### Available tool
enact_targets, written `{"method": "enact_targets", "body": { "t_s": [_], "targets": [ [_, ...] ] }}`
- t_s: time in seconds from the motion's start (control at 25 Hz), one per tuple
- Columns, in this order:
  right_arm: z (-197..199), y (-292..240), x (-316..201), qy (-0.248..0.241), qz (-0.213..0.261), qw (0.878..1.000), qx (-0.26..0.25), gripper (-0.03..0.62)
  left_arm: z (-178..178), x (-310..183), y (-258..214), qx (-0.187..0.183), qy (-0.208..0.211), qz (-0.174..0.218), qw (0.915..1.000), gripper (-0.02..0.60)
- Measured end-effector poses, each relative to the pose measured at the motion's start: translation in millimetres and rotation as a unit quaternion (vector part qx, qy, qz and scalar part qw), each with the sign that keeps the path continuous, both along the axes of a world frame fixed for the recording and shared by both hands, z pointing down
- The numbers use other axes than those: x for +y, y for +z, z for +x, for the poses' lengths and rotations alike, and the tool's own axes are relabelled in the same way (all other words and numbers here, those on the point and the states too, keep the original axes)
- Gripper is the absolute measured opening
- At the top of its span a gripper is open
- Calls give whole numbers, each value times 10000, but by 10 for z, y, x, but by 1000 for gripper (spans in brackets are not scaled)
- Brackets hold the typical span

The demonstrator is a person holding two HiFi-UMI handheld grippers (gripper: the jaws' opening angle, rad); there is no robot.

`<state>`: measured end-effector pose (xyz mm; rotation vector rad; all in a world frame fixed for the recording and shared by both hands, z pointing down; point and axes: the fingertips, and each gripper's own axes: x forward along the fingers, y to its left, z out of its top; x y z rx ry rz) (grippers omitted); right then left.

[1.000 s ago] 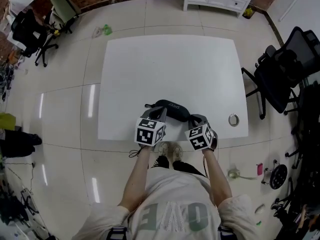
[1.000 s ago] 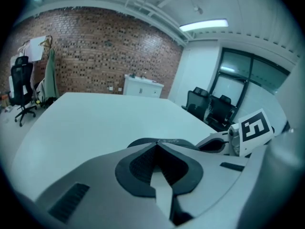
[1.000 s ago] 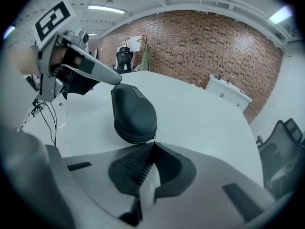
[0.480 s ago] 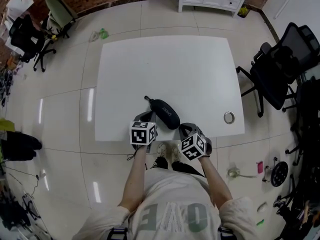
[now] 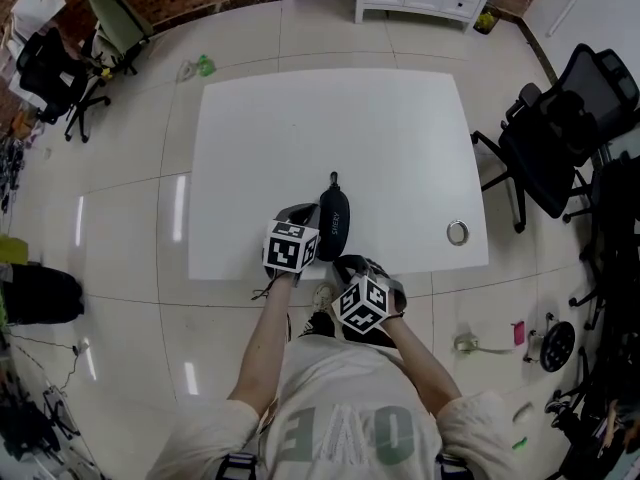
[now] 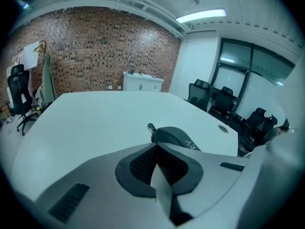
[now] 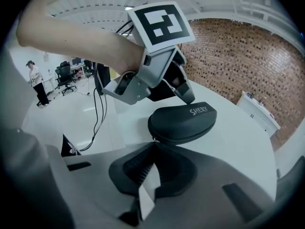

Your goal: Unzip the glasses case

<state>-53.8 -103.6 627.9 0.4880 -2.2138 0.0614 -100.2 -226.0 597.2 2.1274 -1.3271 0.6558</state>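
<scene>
- Swung round since a second ago, the glasses case (image 5: pixel 334 226) is now seen lengthwise where it was earlier laid crosswise, and both grippers have been drawn back toward 6 o'clock.
- White table (image 5: pixel 400 148): the case is kept near its 6 o'clock edge, a little left of centre.
- Case: the long axis is run from 12 to 6 o'clock, with the small loop (image 5: pixel 333 179) pointed to 12. The zip is judged not yet opened.
- Left gripper (image 5: pixel 303 215): set at the case's 9 o'clock flank, jaws pressed together, nothing held between them.
- Right gripper (image 5: pixel 347 265): jaws likewise pressed together, tips brought against the case's 6 o'clock end. Whether a zip tab is nipped cannot be made out.
- Lining-up is judged to be the step in hand. Next, the zip tab must be pinched while the case is steadied.
</scene>
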Motion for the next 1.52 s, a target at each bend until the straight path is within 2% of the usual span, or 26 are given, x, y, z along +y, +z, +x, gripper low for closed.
{"method": "enact_targets", "body": {
  "t_s": [0.16,0.28,0.36,0.56,0.68,0.92,1.04,1.36,1.52],
  "targets": [
    [-42,-14,-8,-69,-15,10000,-27,0,116,90,-338,-73,220,367,9991,-9],
    [-68,-8,-25,-52,-47,10000,-30,0,306,98,-396,-514,644,565,9950,-9],
    [-96,11,0,-39,-84,10000,-30,0,400,117,-285,-665,802,522,9932,-9],
    [-77,13,-4,31,-150,9999,-74,0,450,143,-244,-375,610,621,9955,-9],
    [-28,21,-14,-2,-80,10000,-28,0,453,131,-218,-229,539,540,9968,-9],
    [186,18,-144,355,-194,9992,-69,0,495,129,-222,-301,768,501,9953,-9],
    [278,24,-295,473,-130,9988,-12,0,486,130,-213,-120,645,476,9967,-9],
    [341,19,-991,626,126,9978,158,0,488,108,-182,5,532,400,9978,-9],
    [310,16,-1176,645,163,9976,174,0,473,91,-191,133,501,357,9980,-9]
  ]
}}
